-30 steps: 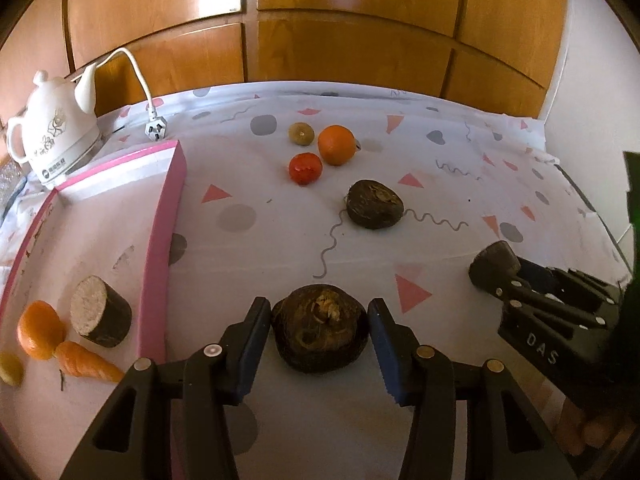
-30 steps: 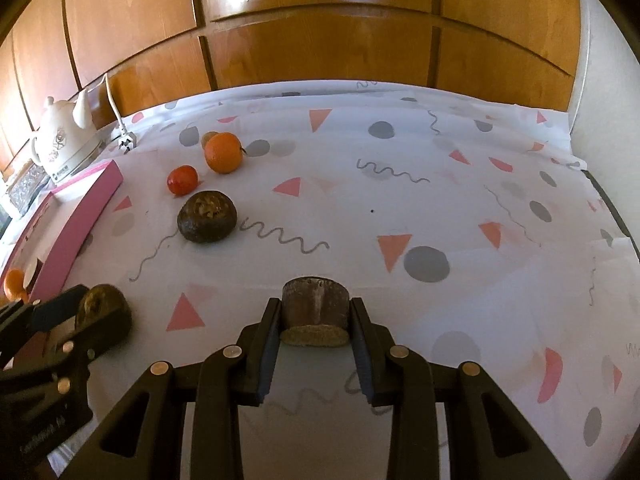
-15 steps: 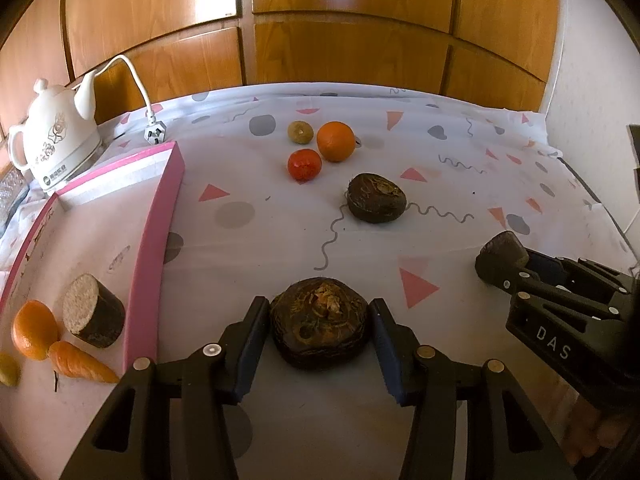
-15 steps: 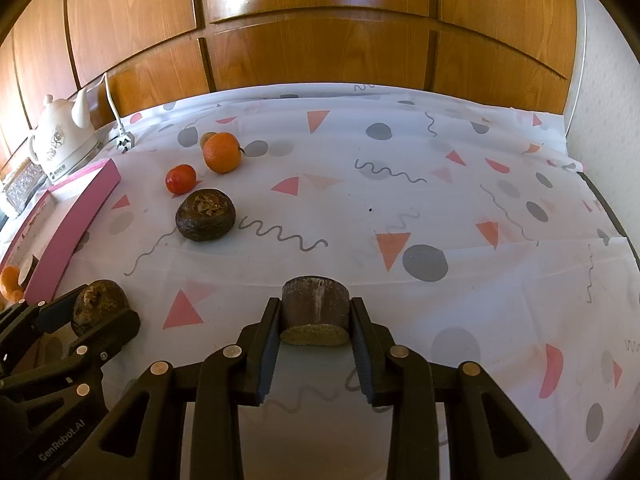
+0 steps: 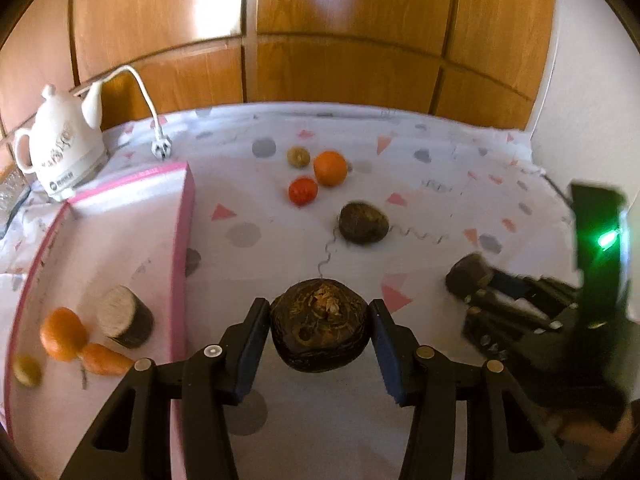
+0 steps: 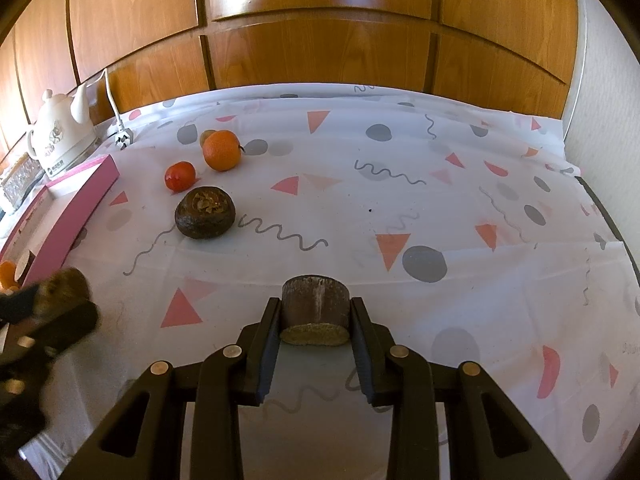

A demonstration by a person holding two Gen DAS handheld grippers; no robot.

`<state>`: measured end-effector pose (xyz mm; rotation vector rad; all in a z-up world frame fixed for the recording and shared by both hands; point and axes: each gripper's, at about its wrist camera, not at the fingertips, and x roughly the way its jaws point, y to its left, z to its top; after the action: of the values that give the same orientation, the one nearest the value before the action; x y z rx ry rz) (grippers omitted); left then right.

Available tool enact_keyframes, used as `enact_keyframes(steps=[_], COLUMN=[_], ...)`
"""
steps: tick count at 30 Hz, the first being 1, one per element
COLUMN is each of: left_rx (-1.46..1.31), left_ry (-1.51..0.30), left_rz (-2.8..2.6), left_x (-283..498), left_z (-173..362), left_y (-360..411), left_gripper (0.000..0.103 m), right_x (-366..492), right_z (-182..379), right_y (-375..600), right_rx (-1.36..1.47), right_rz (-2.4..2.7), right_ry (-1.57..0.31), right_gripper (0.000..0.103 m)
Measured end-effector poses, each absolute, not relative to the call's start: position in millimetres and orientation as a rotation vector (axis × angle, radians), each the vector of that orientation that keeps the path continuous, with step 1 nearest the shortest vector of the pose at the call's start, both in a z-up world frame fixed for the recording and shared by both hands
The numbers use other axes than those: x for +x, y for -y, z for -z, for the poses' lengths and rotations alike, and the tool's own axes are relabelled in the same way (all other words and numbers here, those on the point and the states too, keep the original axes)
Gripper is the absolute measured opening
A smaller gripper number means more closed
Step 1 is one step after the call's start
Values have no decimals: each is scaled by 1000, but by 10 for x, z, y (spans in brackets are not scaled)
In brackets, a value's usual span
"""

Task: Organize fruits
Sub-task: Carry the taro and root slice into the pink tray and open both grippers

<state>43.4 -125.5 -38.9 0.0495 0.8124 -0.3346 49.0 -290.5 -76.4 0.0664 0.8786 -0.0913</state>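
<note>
tray (image 5: 181,240) holds orange (image 5: 63,334), carrot (image 5: 105,359), cut chunk (image 5: 125,317); both fingers grip dark fruit.

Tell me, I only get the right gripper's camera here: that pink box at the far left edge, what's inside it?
Observer: The left camera looks into the pink box: an orange, a carrot, a dark cut chunk and a small yellowish fruit lie there.
Operator: And the blurry dark lump at my left?
Observer: That is a round dark fruit, clamped in the left gripper and clear of the cloth.
Operator: Is my own gripper seen from there?
Observer: Yes, the right gripper shows at the right edge, holding its dark cylinder piece; a green light glows above it.
</note>
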Motion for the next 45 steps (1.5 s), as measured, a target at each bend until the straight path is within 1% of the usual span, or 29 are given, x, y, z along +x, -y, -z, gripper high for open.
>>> enact_keyframes(steps=[7,16,25,33,34,36,37,40,43,45], left_rx=[18,-42,-114,-130,-136,-152,-160,-176,-185,-185], left_ry=[-790,-802,-799,-818,-818,-814,-808,-801,-798,-794], left_rz=[312,231,90,-20,-27,-38,-47,-71,-80,-77], left_x=[403,456,706,914,921,922,916,873,812,760], left_z=[164,129,77,120,128,125,116,96,81,70], left_y=[1018,568,-162,-636,-657,-712,-732,-771,-767,-752], left_gripper=[51,51,51,51,52,59,60,61,61,61], right_x=[496,510,539,577,563,562,564,537,482,452], right_z=[709,432,143,61,54,67,79,139,169,174], right_y=[2830,2423,1819,1214,1155,1031,982,832,733,713], right_rx=[49,47,40,7,-1,-16,-16,-26,-38,-41], right_rz=[73,-52,-290,-472,-489,-525,-547,-591,-612,-611], right_ry=[-909,-873,-849,-847,-849,-859,-874,-901,-903,-902], right_gripper=[33,33,33,33,33,33,33,34,38,38])
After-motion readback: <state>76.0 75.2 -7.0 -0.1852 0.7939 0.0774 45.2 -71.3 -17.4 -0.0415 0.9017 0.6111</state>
